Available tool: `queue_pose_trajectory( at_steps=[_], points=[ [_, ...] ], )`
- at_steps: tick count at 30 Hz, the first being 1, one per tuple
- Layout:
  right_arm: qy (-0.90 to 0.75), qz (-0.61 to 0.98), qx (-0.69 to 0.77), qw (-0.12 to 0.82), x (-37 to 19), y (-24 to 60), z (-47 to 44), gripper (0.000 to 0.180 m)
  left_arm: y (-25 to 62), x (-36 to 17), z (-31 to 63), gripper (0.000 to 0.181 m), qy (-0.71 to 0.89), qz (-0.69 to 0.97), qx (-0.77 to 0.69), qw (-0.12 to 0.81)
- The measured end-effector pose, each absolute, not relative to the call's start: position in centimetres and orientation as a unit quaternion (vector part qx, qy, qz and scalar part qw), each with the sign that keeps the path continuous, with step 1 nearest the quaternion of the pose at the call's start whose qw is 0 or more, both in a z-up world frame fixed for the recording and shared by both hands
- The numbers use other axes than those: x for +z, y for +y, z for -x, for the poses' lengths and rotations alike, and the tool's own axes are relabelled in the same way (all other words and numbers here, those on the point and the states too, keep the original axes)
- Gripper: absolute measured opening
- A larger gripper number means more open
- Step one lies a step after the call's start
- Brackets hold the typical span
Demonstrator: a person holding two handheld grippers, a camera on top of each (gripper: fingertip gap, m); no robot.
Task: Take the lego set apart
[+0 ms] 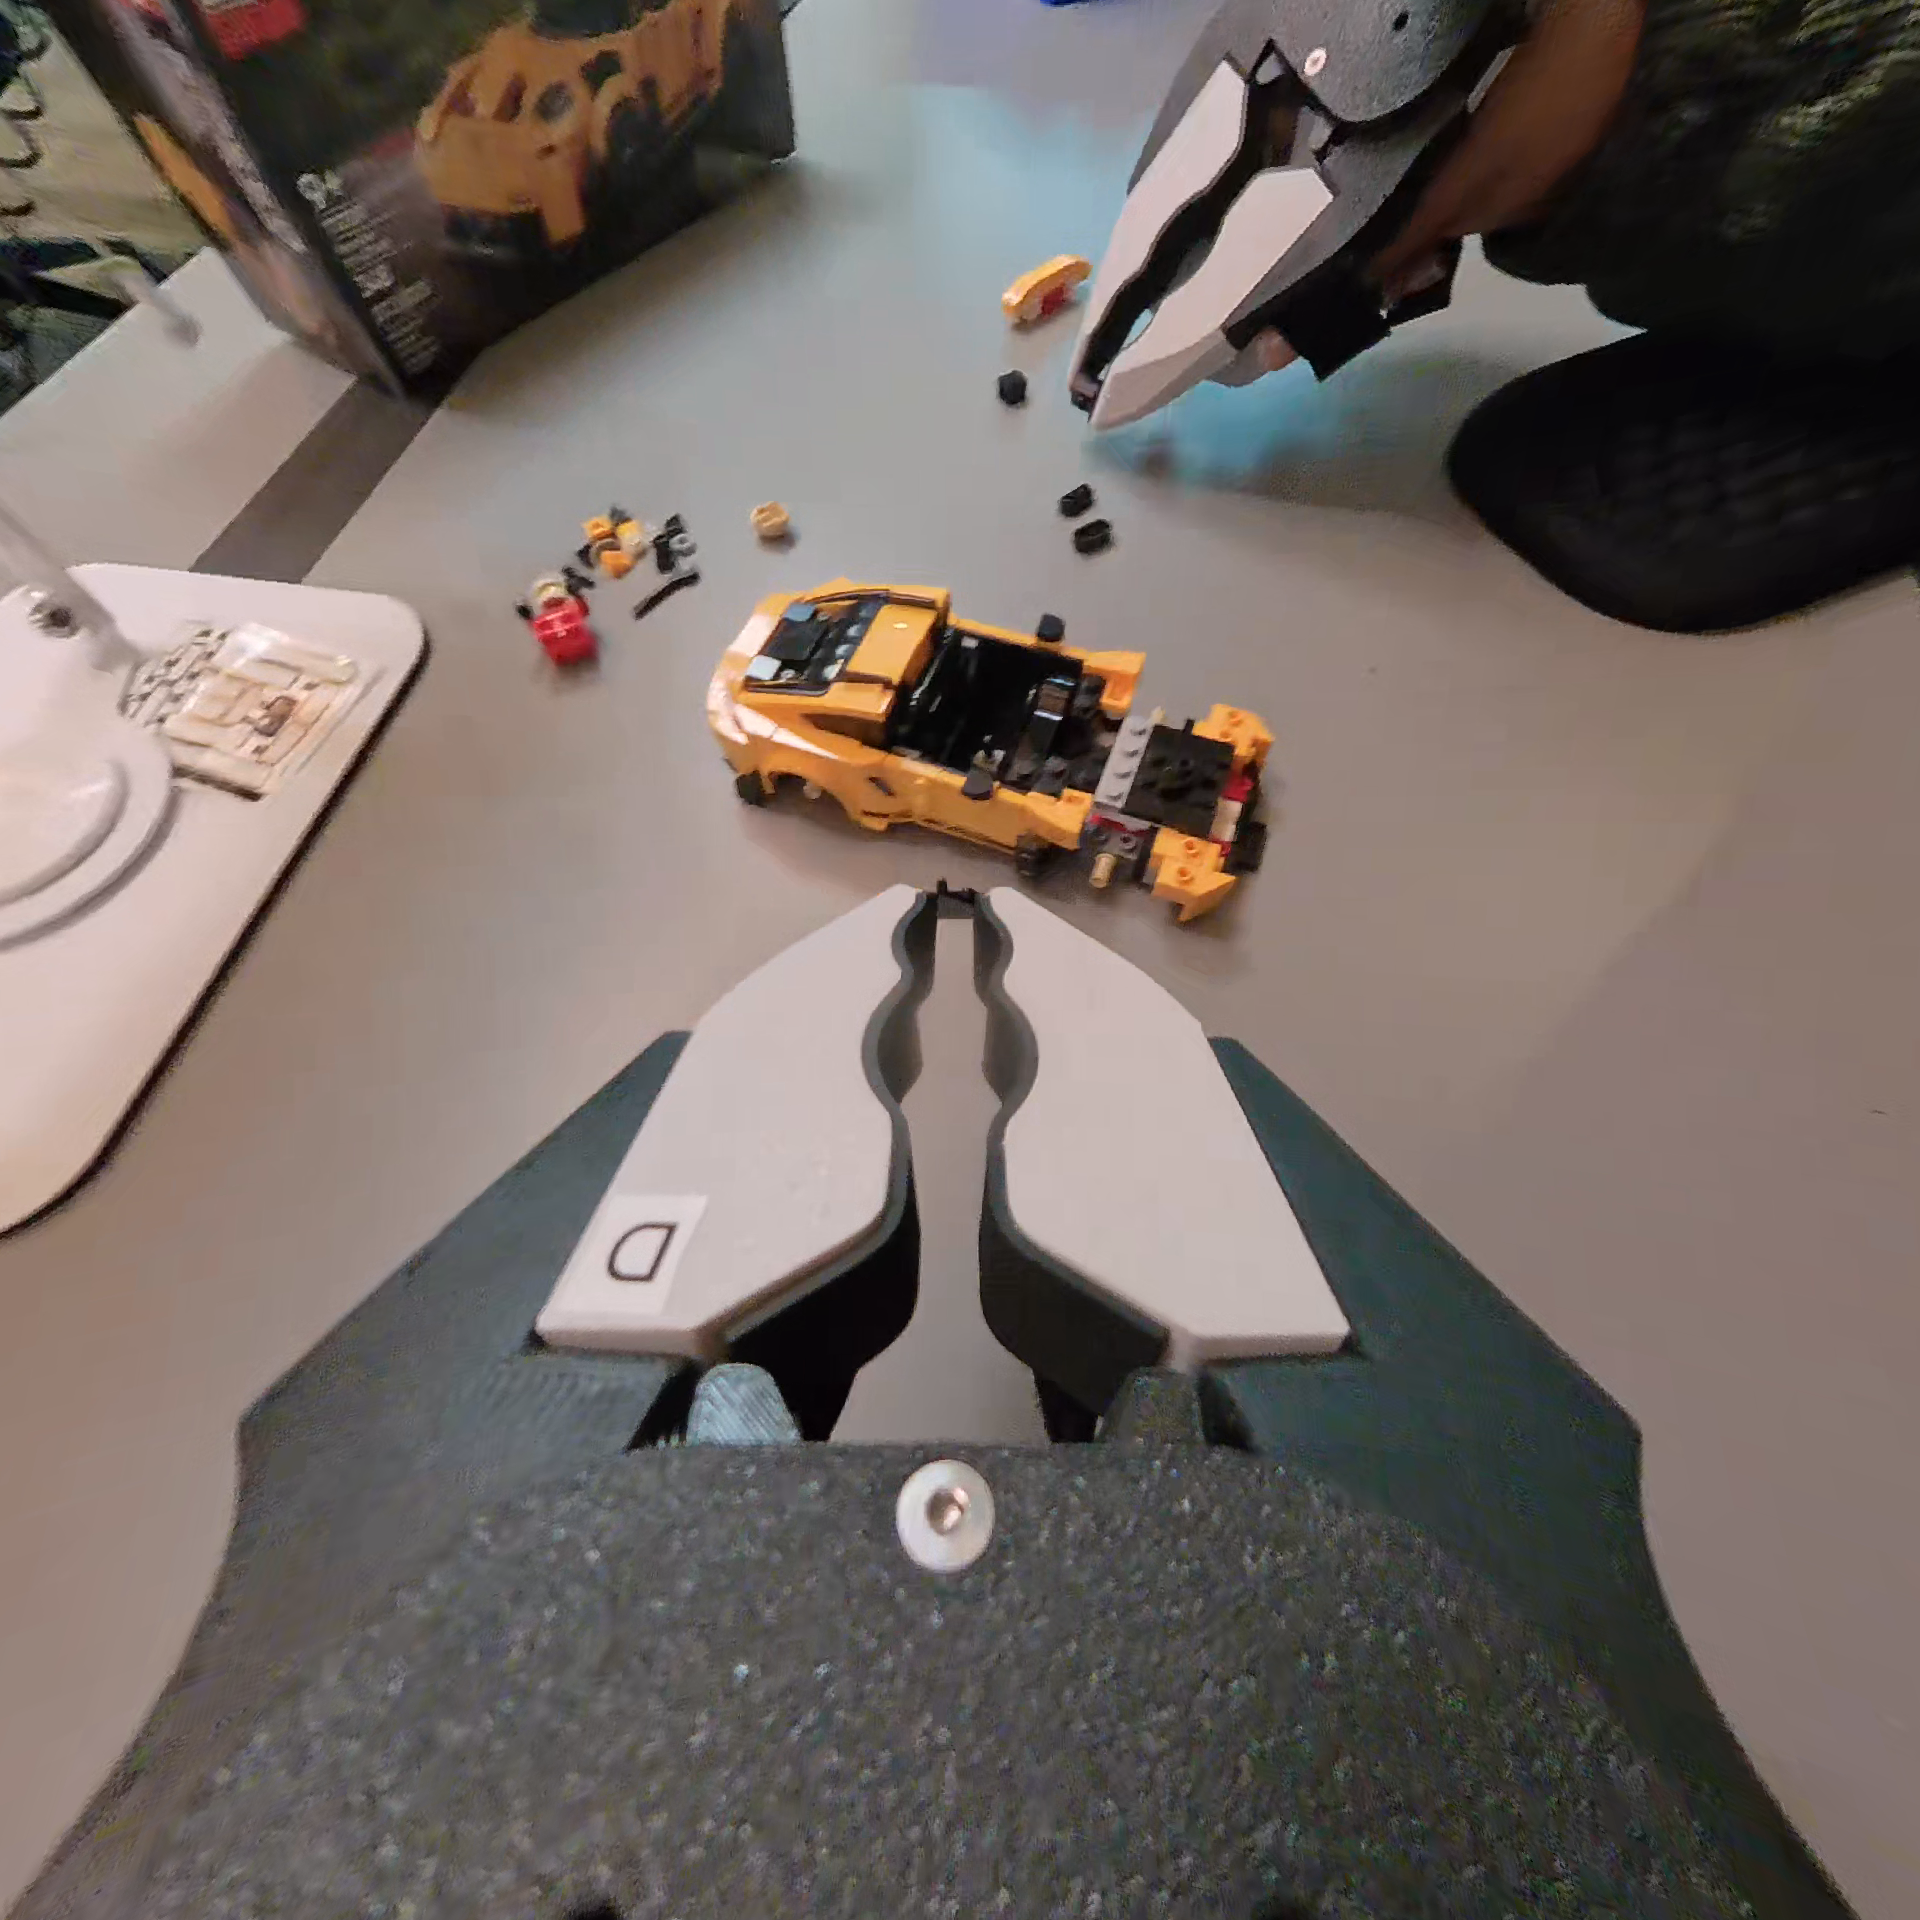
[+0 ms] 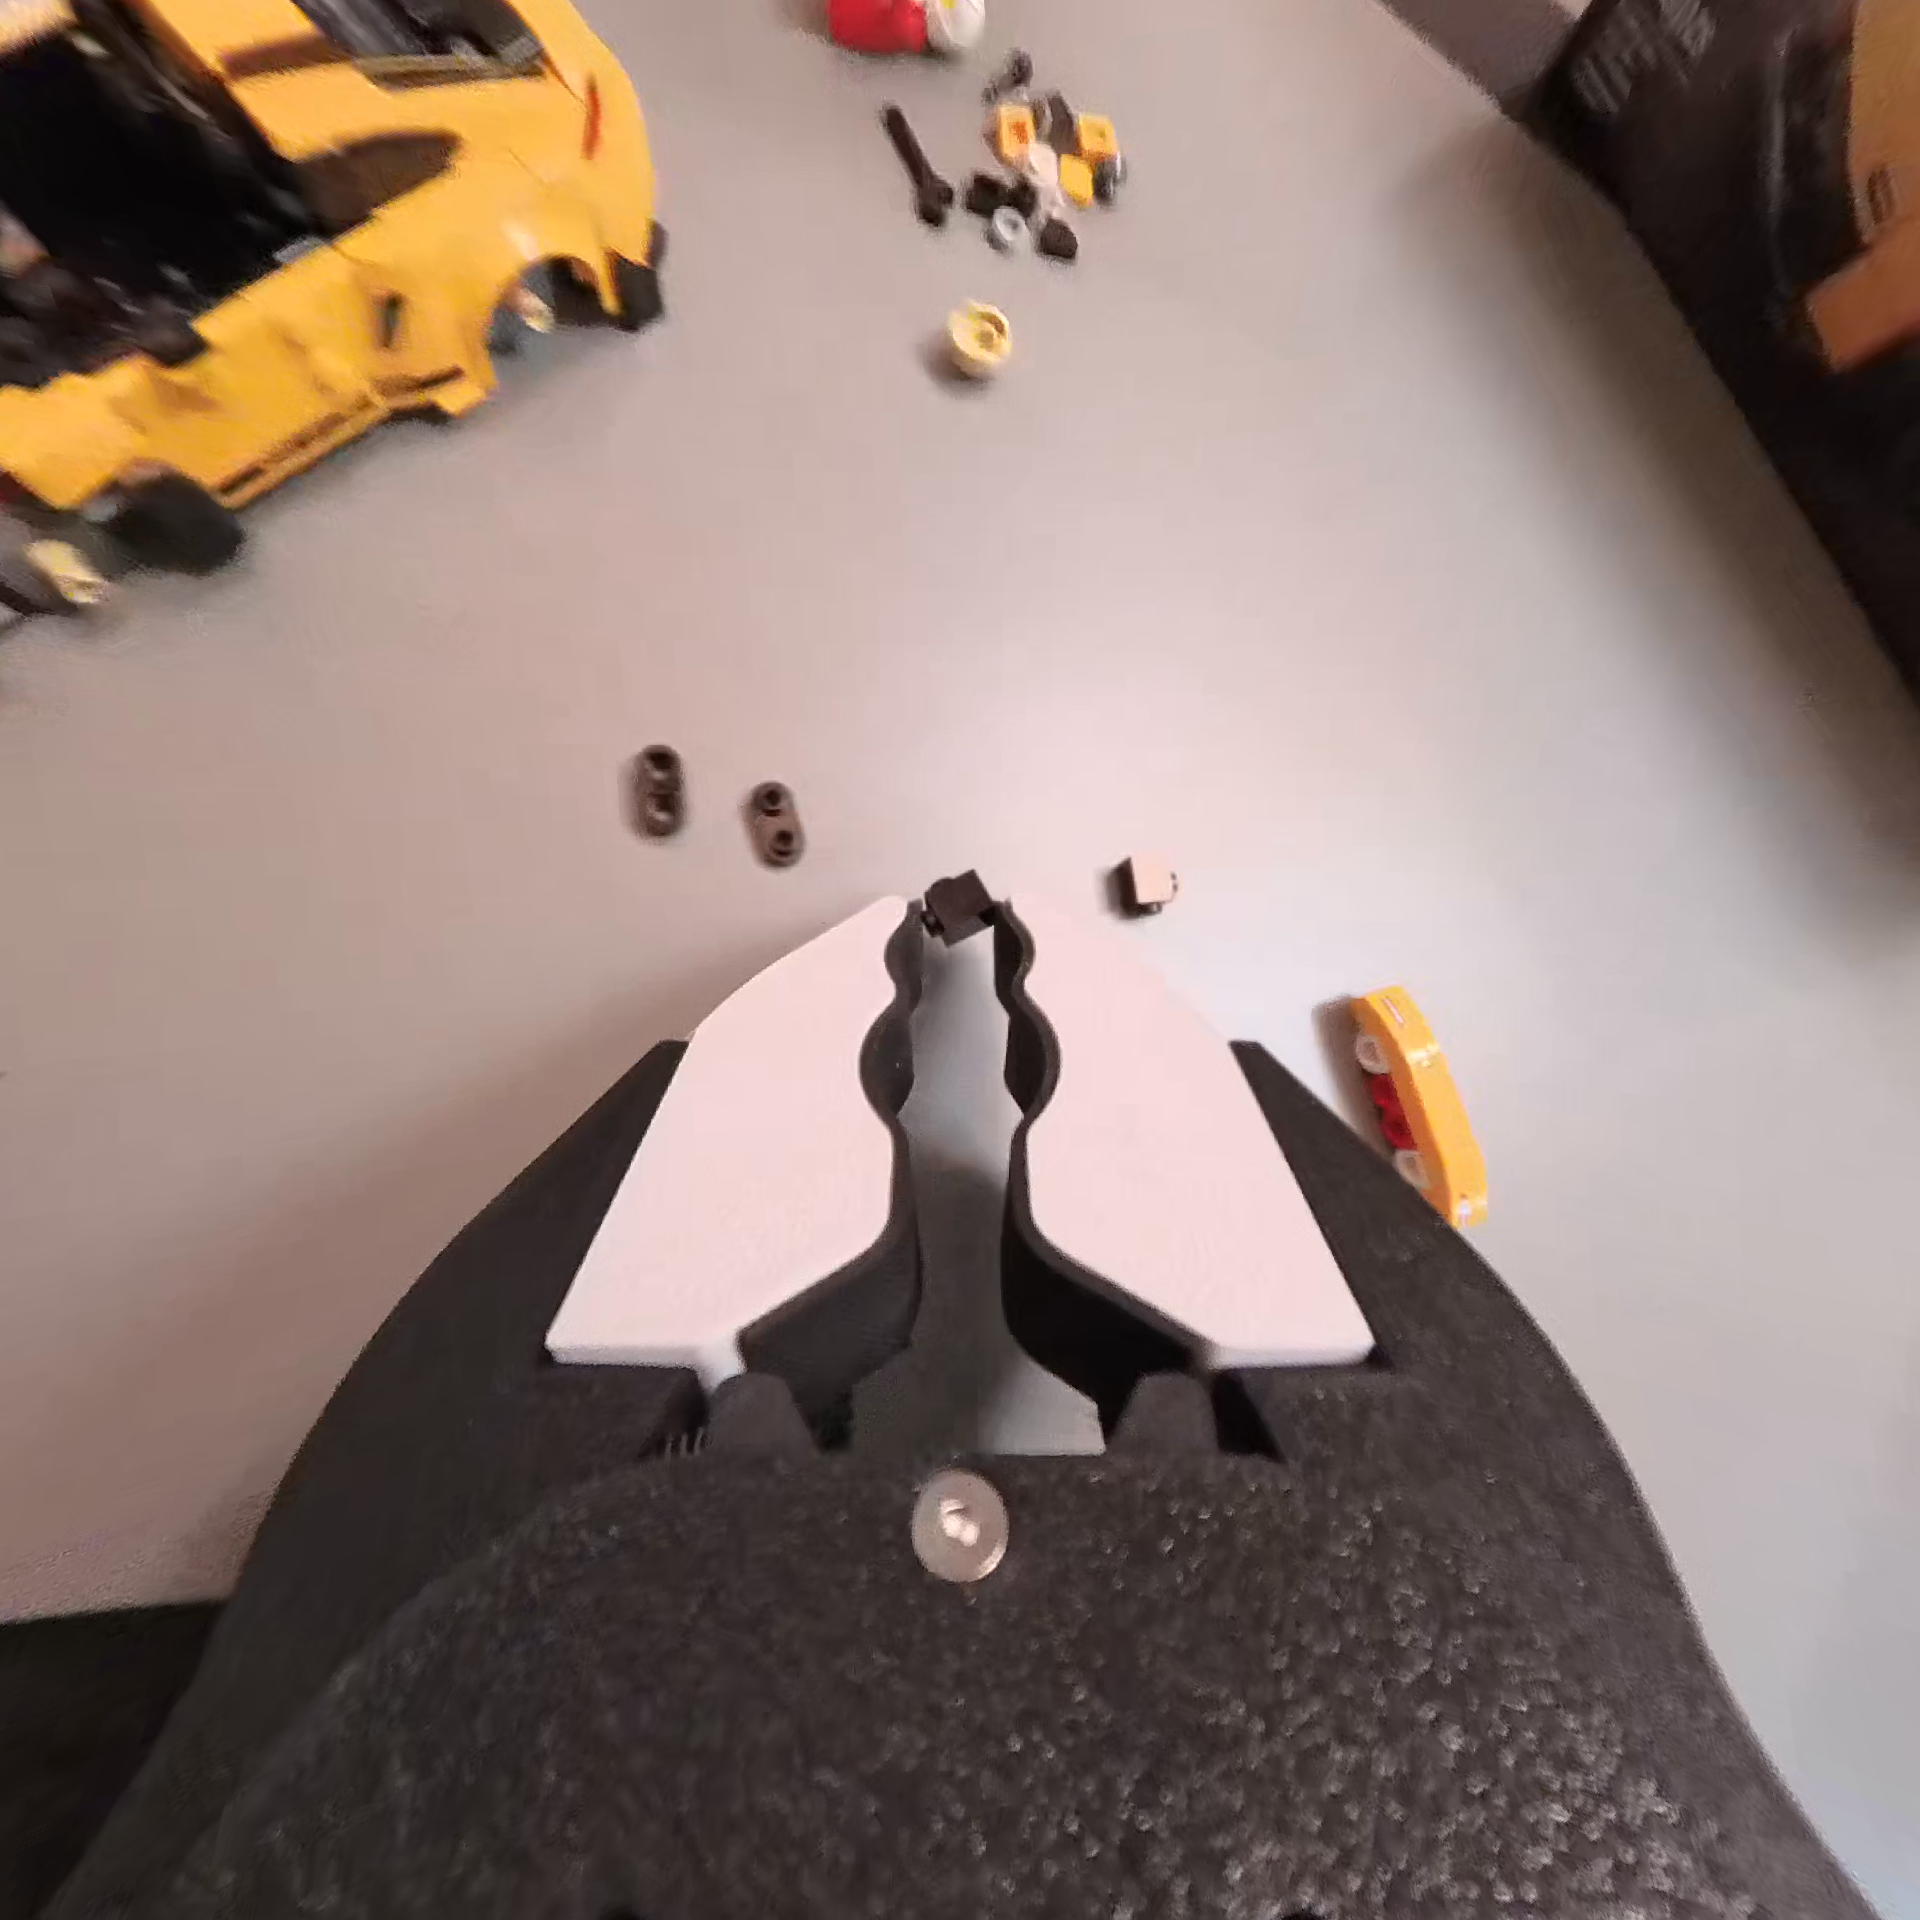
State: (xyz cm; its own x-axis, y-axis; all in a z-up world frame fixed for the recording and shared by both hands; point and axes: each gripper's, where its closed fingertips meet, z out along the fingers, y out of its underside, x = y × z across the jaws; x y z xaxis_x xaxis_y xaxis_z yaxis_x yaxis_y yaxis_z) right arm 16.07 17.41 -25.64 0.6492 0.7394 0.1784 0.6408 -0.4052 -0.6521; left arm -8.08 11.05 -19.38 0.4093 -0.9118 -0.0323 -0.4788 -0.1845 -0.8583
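- Grey table (image 1: 1455, 1039): the half-stripped yellow lego car (image 1: 977, 748) lies mid-table.
- Right gripper (image 2: 958, 914), tilted steeply down toward the table, fingers pinching a small black brick (image 2: 956, 906).
- Left gripper (image 1: 954, 902), level and just short of the car, fingers nearly closed on a tiny black piece (image 1: 952, 896).

Setting looked like an office or lab workspace. I worked at a plain grey counter (image 1: 1455, 935) with a white stand base (image 1: 156, 831) at its left edge and a small plastic bag of parts (image 1: 244, 707) on it. The printed set box (image 1: 436, 177) stood at the back; dark carpeted floor (image 1: 42, 312) showed beyond.
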Motion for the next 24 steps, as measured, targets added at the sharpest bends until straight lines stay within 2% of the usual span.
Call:
queue_pose_trajectory(
  at_steps=[6, 12, 18, 24],
  points=[
    [-0.403, 0.848, 0.09, 0.332, -26.6, 18.2, -16.3, 0.031, 11.0, -19.1, 11.2, 0.007, 0.433, 0.758, -0.215, 0.437],
    [-0.391, 0.855, 0.101, 0.325, -26.4, 17.8, -17.3, 0.04, 11.2, -20.0, 15.6, 0.007, 0.368, 0.805, -0.172, 0.433],
    [-0.361, 0.816, 0.139, 0.43, -21.8, 18.3, -16.1, 0.036, 11.9, -21.1, 22.2, 0.007, 0.294, 0.855, -0.08, 0.419],
    [-0.376, 0.764, 0.148, 0.504, -20.0, 18.0, -14.0, 0.032, 10.5, -23.4, 28.4, 0.007, 0.266, 0.901, 0.023, 0.341]
  ],
)
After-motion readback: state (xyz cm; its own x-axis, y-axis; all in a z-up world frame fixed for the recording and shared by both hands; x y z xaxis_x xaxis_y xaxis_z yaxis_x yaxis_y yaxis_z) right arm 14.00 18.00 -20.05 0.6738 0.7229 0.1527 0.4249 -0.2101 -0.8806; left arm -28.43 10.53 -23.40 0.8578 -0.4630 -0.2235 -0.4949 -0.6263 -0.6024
